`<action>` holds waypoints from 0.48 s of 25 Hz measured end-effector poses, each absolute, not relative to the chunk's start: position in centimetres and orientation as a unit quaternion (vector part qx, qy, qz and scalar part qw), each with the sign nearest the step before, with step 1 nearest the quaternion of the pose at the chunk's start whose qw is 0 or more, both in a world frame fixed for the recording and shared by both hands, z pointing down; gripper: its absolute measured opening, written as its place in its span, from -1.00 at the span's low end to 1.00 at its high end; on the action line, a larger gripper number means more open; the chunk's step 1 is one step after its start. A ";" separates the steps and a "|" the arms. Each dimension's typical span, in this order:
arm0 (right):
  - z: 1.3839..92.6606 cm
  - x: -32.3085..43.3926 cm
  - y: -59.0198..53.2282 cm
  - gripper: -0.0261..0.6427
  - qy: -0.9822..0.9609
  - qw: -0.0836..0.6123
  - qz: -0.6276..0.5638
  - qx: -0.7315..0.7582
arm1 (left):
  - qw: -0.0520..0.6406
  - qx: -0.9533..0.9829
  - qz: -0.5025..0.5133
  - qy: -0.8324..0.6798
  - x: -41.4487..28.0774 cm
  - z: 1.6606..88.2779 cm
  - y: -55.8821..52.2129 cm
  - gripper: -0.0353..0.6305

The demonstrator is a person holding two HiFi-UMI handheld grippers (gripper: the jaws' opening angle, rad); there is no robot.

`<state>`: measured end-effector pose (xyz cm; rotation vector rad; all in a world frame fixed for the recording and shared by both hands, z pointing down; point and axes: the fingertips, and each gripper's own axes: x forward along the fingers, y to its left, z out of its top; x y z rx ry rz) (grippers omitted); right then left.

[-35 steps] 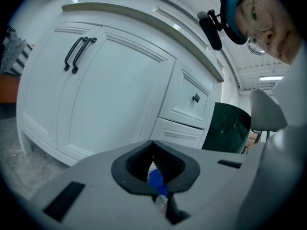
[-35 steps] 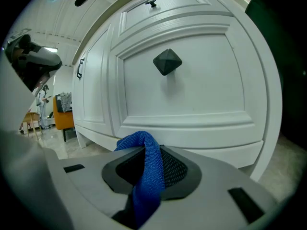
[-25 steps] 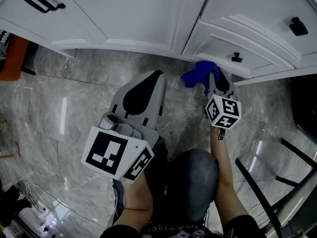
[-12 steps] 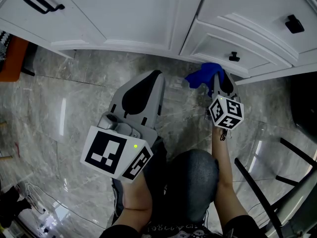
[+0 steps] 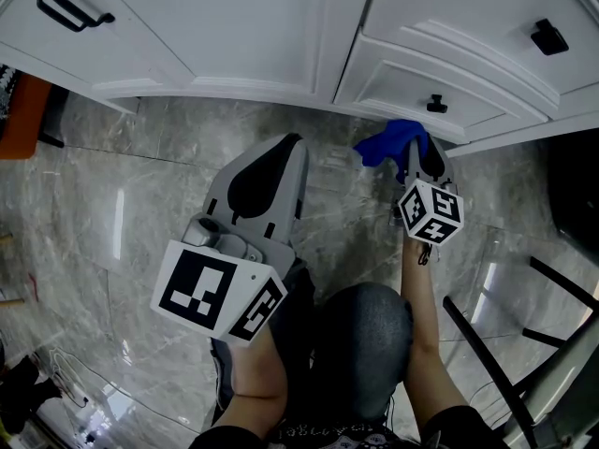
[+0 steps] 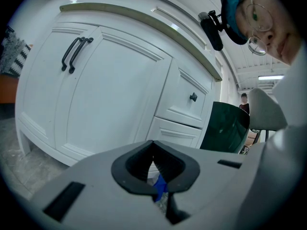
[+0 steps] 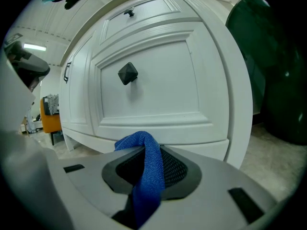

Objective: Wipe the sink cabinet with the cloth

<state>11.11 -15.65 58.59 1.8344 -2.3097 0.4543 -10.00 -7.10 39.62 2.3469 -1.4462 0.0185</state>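
The white sink cabinet (image 5: 281, 26) fills the top of the head view, with a black knob (image 5: 433, 103) on its lower drawer. My right gripper (image 5: 418, 144) is shut on the blue cloth (image 5: 391, 142), which sits just under that drawer's bottom edge. In the right gripper view the cloth (image 7: 149, 169) hangs over the right gripper (image 7: 146, 148), close in front of the drawer front and its knob (image 7: 127, 73). My left gripper (image 5: 297, 141) is held over the floor, away from the cabinet, shut and holding nothing. In its own view the left gripper (image 6: 152, 143) faces the doors' black handles (image 6: 74, 54).
The floor is grey marble tile (image 5: 140, 185). An orange object (image 5: 19, 110) lies at the far left. A black metal frame (image 5: 505, 344) stands at the right, and a dark green bin (image 7: 271, 56) sits beside the cabinet's right end. The person's knee (image 5: 360, 335) is between the arms.
My right gripper has carried the cloth a little to the right along the bottom of the lower drawer. The left gripper has hardly moved.
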 end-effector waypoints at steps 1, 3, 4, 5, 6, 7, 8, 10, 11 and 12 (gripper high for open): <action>58.6 11.3 -15.6 -0.65 -0.770 0.078 0.152 0.614 | 0.192 0.836 0.007 -0.515 -10.0 39.6 -7.1 -0.88; 58.6 11.6 -15.6 -0.65 -0.768 0.077 0.152 0.617 | 0.192 0.836 0.007 -0.514 -10.0 39.7 -7.1 -0.88; 58.6 11.7 -15.6 -0.65 -0.767 0.077 0.152 0.618 | 0.192 0.836 0.007 -0.515 -10.0 39.7 -7.1 -0.88; 58.6 11.9 -15.6 -0.65 -0.766 0.076 0.151 0.620 | 0.192 0.835 0.008 -0.515 -10.0 39.7 -7.1 -0.88; 58.7 12.0 -15.6 -0.65 -0.765 0.076 0.151 0.621 | 0.192 0.835 0.008 -0.516 -10.1 39.7 -7.1 -0.88; 58.7 12.2 -15.6 -0.65 -0.764 0.076 0.152 0.623 | 0.192 0.834 0.008 -0.517 -10.1 39.7 -7.1 -0.88; 58.8 12.3 -15.6 -0.65 -0.763 0.076 0.152 0.624 | 0.192 0.834 0.009 -0.517 -10.1 39.7 -7.1 -0.88; 58.8 12.6 -15.6 -0.65 -0.761 0.076 0.152 0.626 | 0.192 0.834 0.009 -0.517 -10.1 39.8 -7.1 -0.88; 58.8 12.7 -15.5 -0.65 -0.760 0.076 0.152 0.628 | 0.192 0.835 0.009 -0.516 -10.0 39.8 -7.1 -0.88; 58.8 12.9 -15.5 -0.65 -0.759 0.076 0.152 0.629 | 0.192 0.835 0.009 -0.516 -10.0 39.8 -7.1 -0.88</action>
